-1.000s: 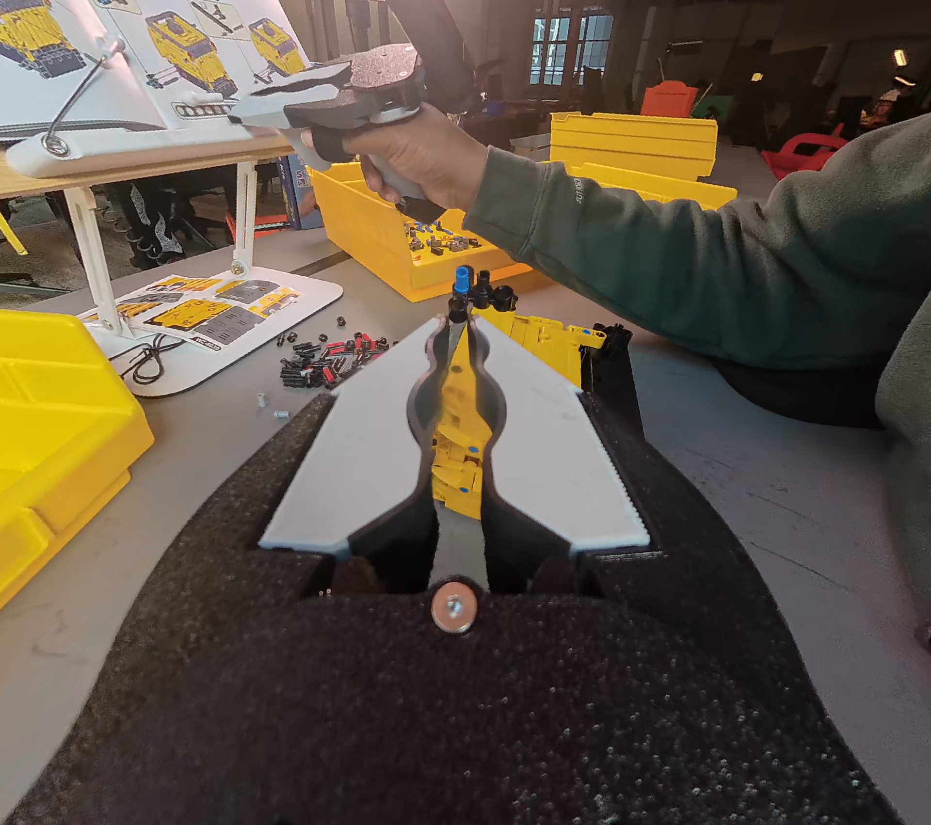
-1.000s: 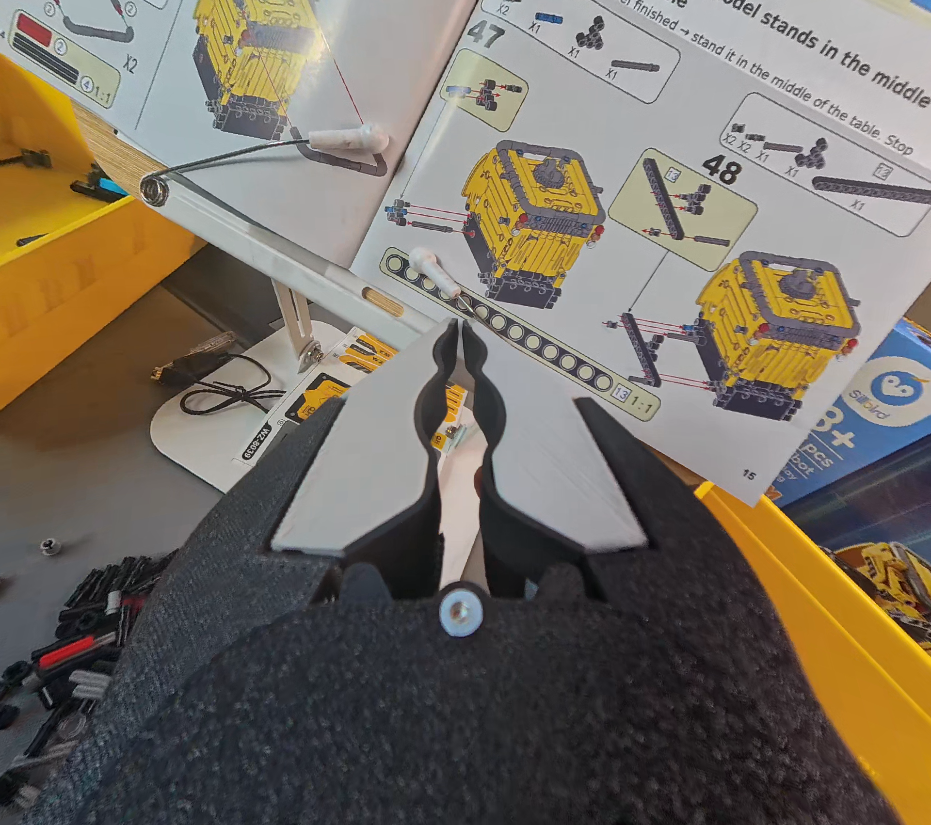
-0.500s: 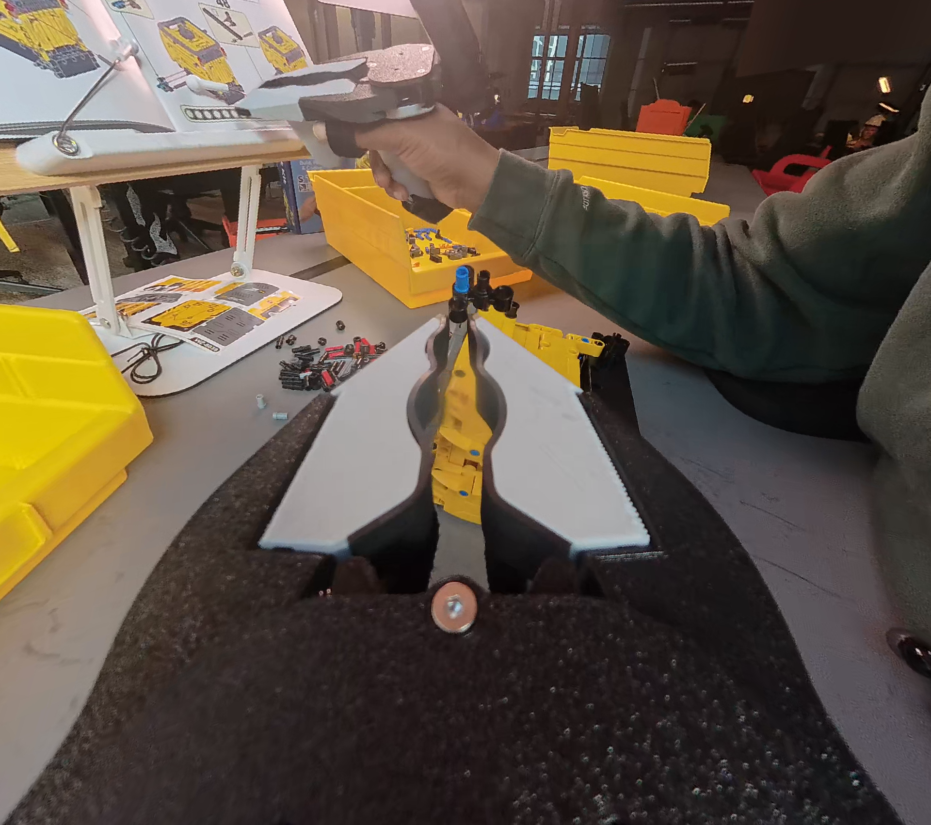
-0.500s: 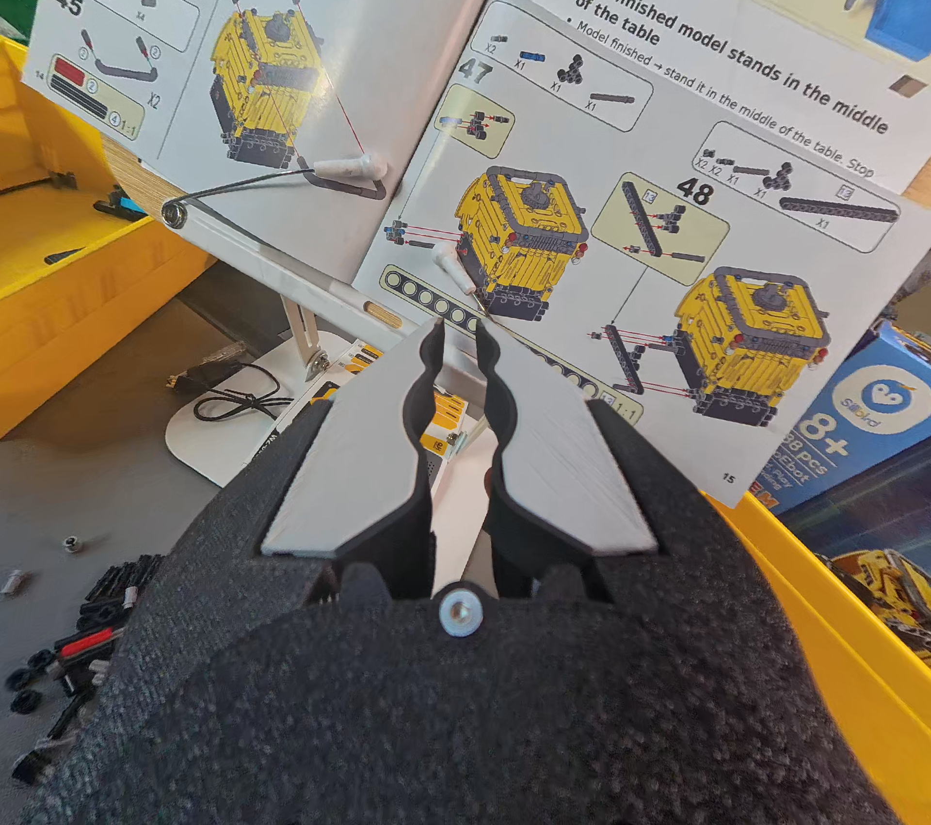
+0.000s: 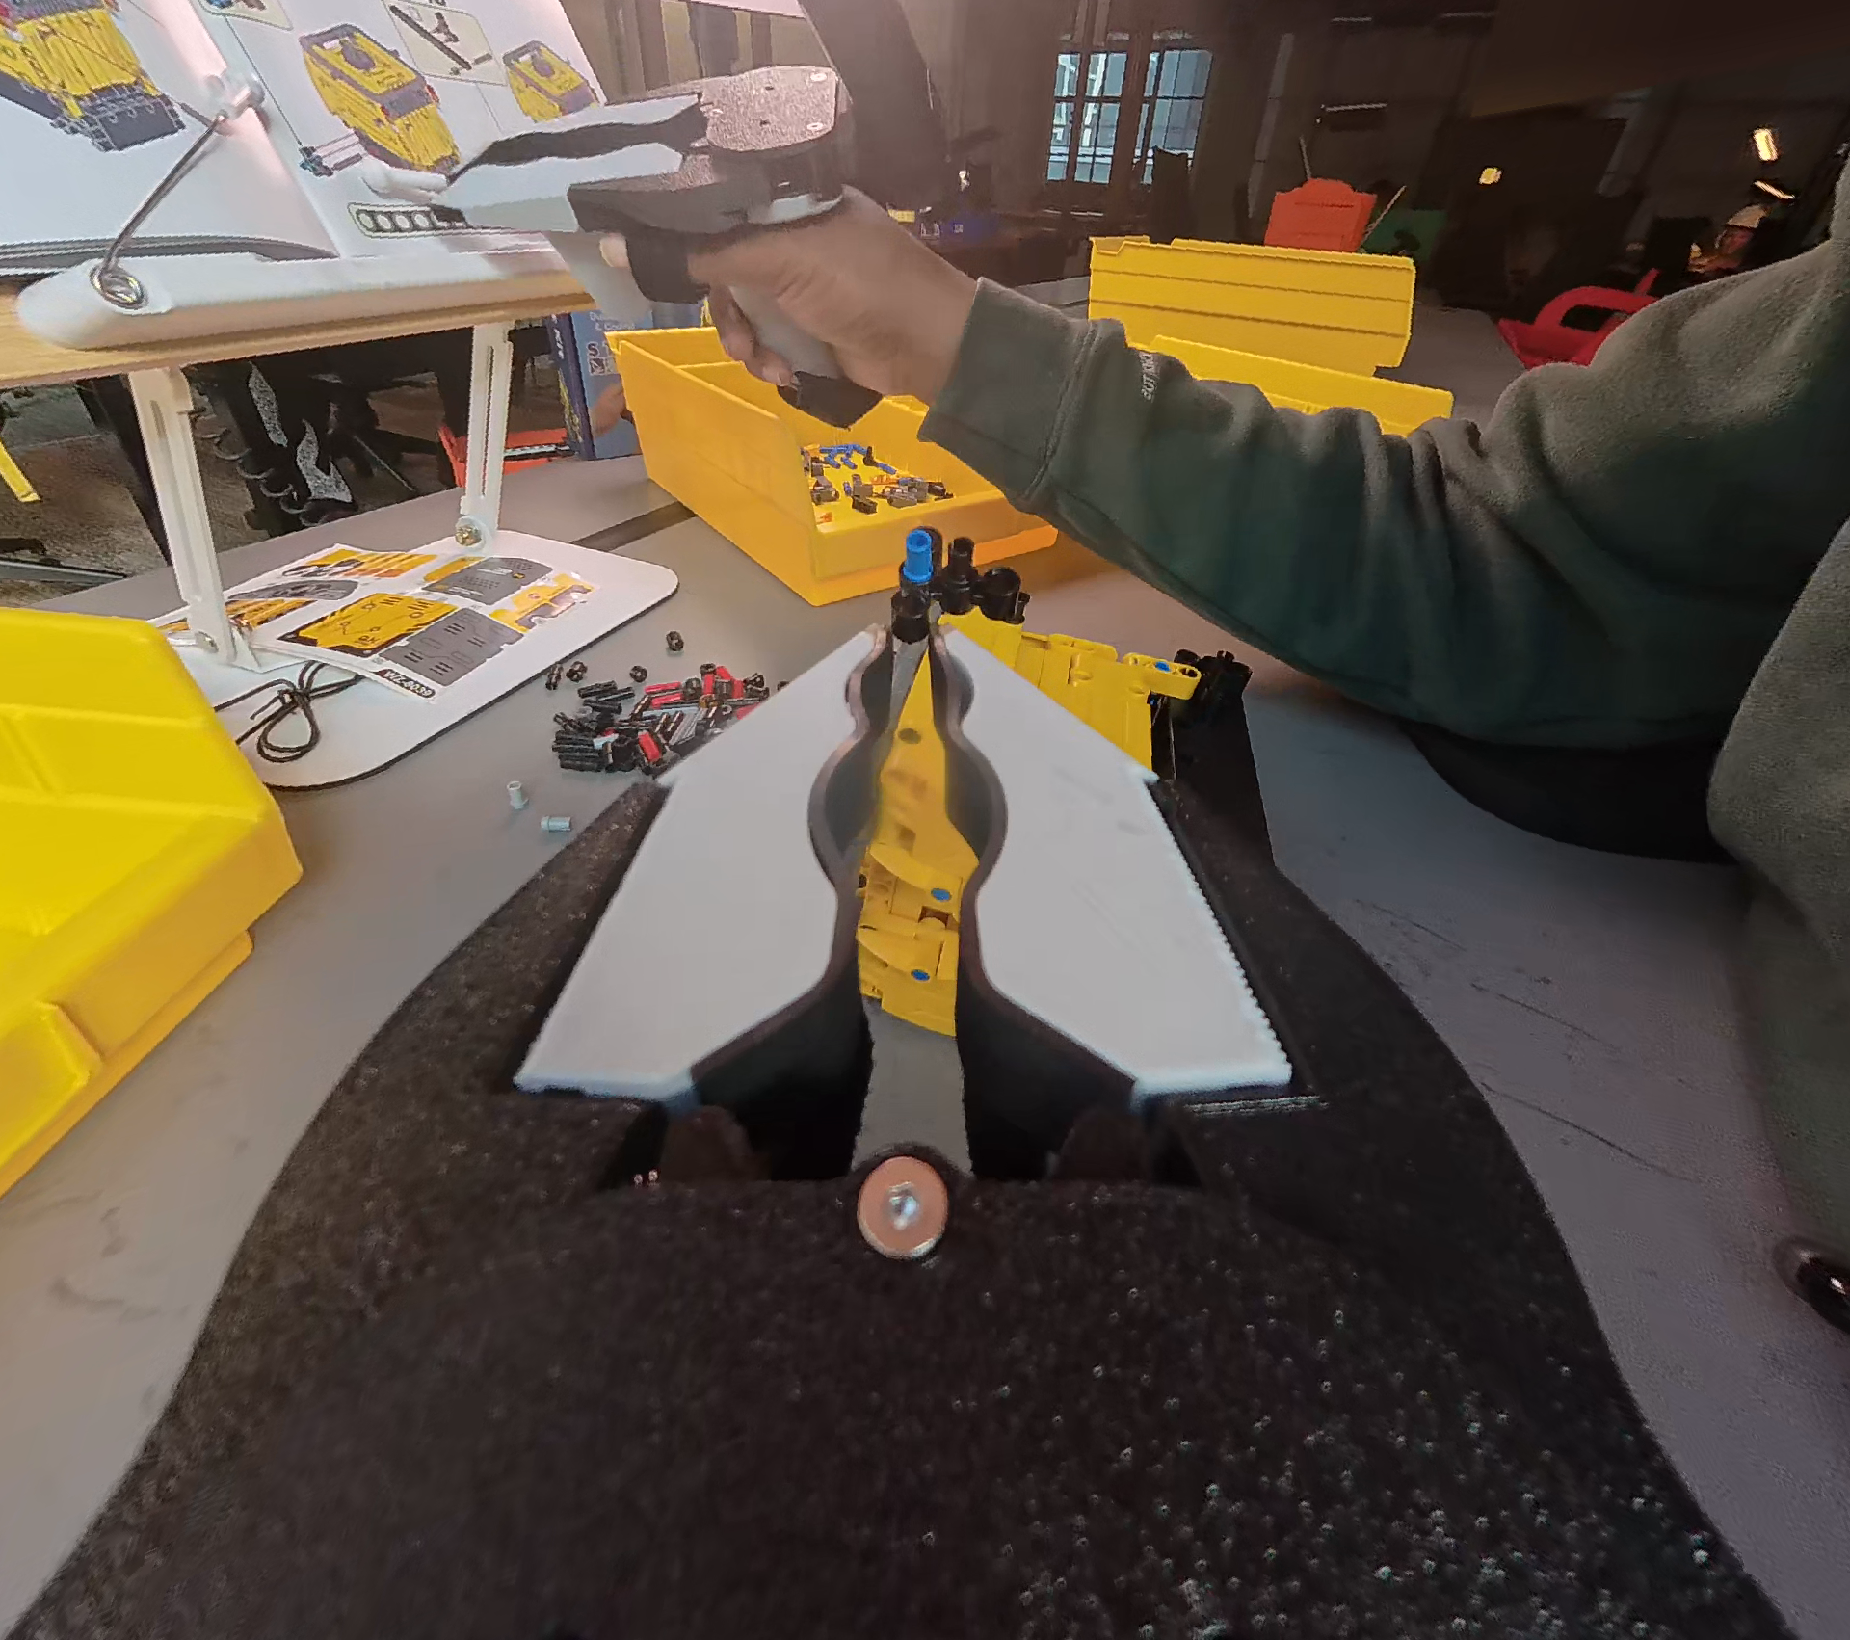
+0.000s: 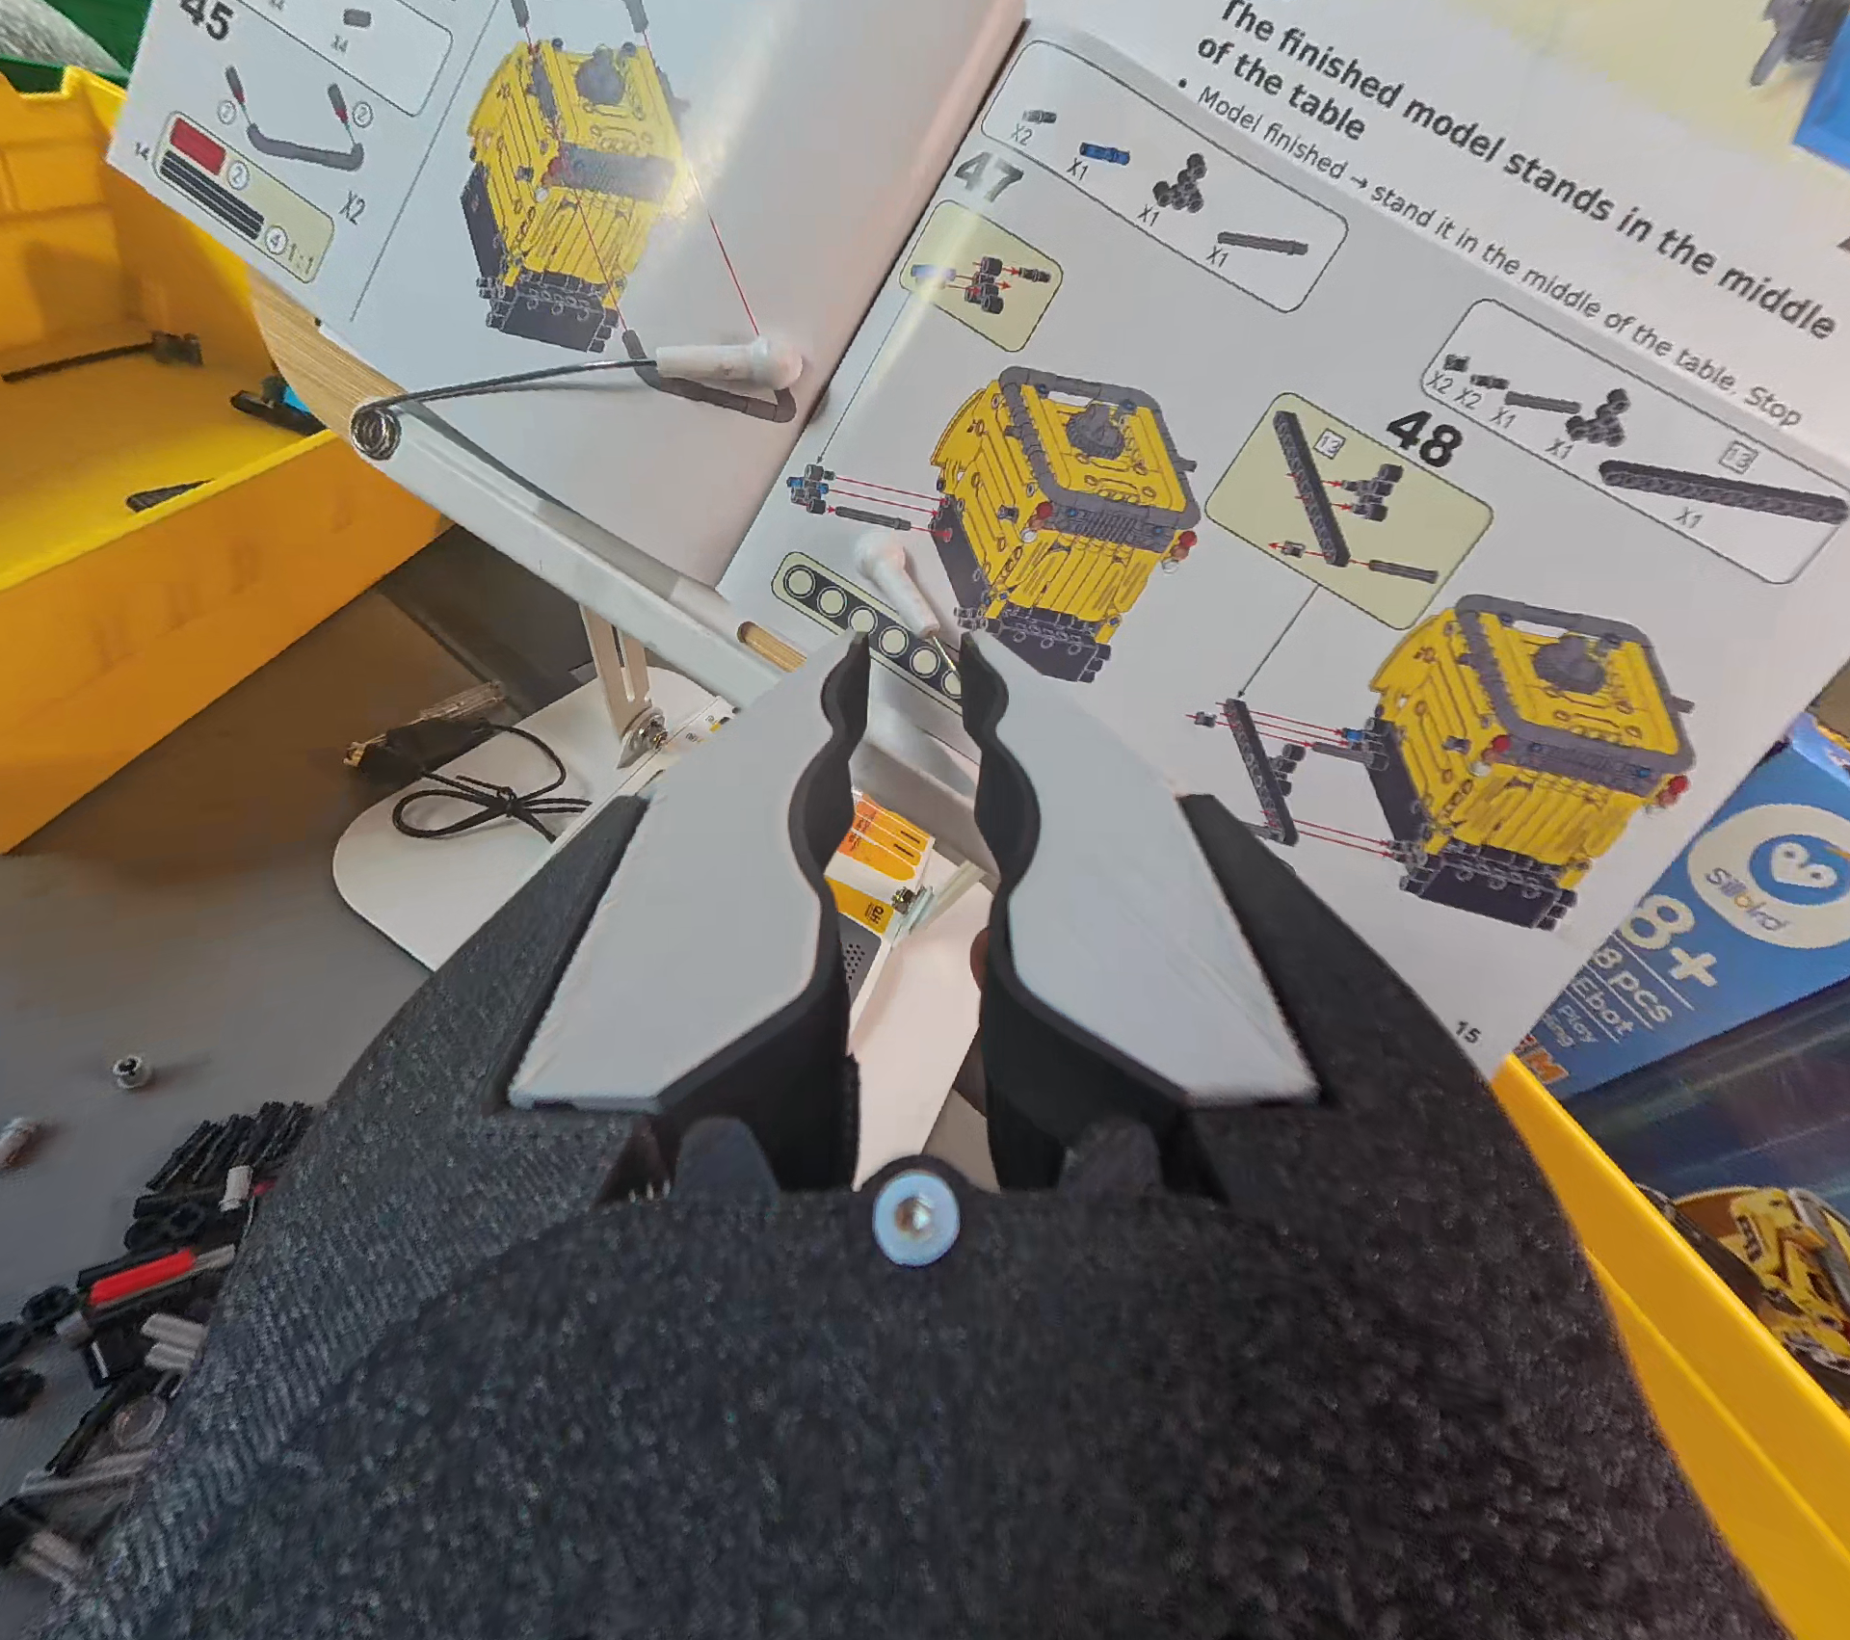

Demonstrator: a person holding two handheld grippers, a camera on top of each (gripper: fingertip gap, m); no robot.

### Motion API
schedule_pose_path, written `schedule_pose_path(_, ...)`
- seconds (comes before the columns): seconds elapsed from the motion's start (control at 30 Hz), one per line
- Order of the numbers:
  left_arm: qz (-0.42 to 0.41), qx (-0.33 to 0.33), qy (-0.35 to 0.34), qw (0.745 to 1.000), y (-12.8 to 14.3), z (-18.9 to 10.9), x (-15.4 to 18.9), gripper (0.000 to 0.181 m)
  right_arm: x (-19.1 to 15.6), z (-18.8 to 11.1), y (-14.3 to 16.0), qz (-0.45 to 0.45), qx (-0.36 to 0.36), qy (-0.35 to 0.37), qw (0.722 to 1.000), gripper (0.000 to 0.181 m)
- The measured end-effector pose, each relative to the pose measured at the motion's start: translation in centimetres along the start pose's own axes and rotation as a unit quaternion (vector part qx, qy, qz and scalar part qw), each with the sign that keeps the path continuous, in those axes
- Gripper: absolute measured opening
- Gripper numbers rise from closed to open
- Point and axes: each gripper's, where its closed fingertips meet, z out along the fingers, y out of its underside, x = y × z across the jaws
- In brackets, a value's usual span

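On the grey table (image 5: 1502,941): two hand-held grippers, three yellow bins in the left wrist view — one at the left (image 5: 110,841), one ahead with small parts (image 5: 761,491), one farther back (image 5: 1251,301).
Left gripper (image 5: 909,641): pressed together on a thin grey axle (image 5: 906,661) that runs forward along the fingers, away from the camera; a blue pin and a black connector cluster (image 5: 956,586) sit at its far end.
Yellow block model (image 5: 1061,671): on the table under and just past the left fingers.
Right gripper (image 6: 909,641): spread, nothing between the fingers, tips just before the open instruction booklet (image 6: 1251,391) on its white stand (image 5: 180,491).
Loose pieces: one heap of black and red pins (image 5: 651,716) beside the stand's base.
Change: half a second ago the right fingers stood closer together — a second ago nearly shut; the left grip is as before.
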Motion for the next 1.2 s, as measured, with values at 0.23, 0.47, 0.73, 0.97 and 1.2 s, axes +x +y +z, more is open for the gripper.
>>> schedule_pose_path(0.23, 0.002, 0.001, -0.001, 1.000, 0.0, 0.0, 0.0, 0.006, -0.6, -0.2, 0.6, -0.002, -0.019, -0.025, 1.000, 0.012)
schedule_pose_path(0.47, 0.008, 0.007, -0.019, 1.000, -0.4, -0.3, -0.6, 0.006, -2.1, -3.7, -3.7, 0.019, 0.035, -0.077, 0.996, 0.033)
schedule_pose_path(0.73, 0.047, 0.004, -0.024, 0.999, -0.8, -0.1, 0.3, 0.006, -12.8, -15.0, -4.0, 0.007, 0.051, -0.262, 0.964, 0.032)
schedule_pose_path(0.97, 0.069, -0.007, -0.018, 0.997, -0.2, 0.6, 1.1, 0.006, -12.8, -11.6, -3.6, 0.029, 0.058, -0.189, 0.980, 0.034)
schedule_pose_path(1.2, 0.079, -0.012, -0.038, 0.996, -0.1, 0.2, 0.4, 0.006, -6.6, 1.6, -3.4, 0.169, -0.003, -0.048, 0.984, 0.065)
